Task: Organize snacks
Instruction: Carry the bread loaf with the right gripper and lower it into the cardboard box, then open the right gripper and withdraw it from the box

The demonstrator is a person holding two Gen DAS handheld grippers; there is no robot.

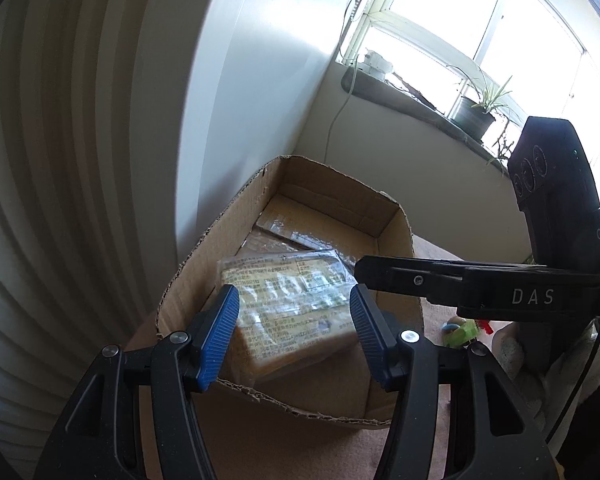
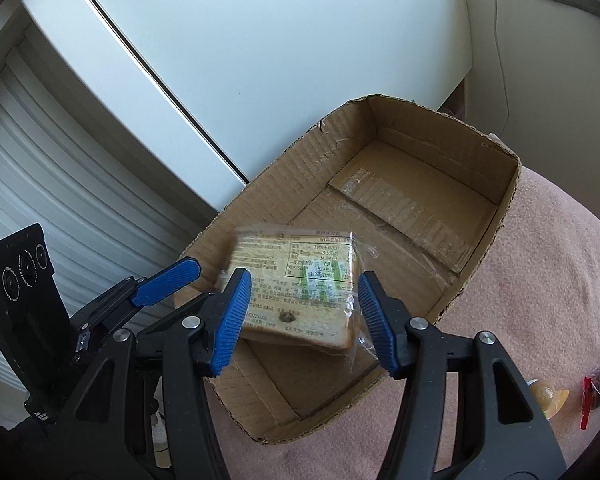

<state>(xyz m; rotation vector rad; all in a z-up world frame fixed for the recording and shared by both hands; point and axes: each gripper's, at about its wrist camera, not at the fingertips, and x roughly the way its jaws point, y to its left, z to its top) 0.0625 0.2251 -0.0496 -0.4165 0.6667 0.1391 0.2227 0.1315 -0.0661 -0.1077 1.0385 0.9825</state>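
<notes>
Cardboard box [image 2: 452, 148], bread packet [image 2: 300, 280] hanging over it.
Right gripper [image 2: 304, 316] clamps the packet; left gripper [image 1: 294, 334] is hard to read, maybe also gripping. Next: lower, release inside.

Rough cardboard box [image 2: 480, 208], glossy plastic-wrapped snack [image 2: 296, 284]

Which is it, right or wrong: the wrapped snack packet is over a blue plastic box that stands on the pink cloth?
Wrong about the box. It is a brown cardboard box, not blue plastic, as the right wrist view shows. The rest holds: the wrapped snack packet is over the box, which stands on the pink cloth.
</notes>
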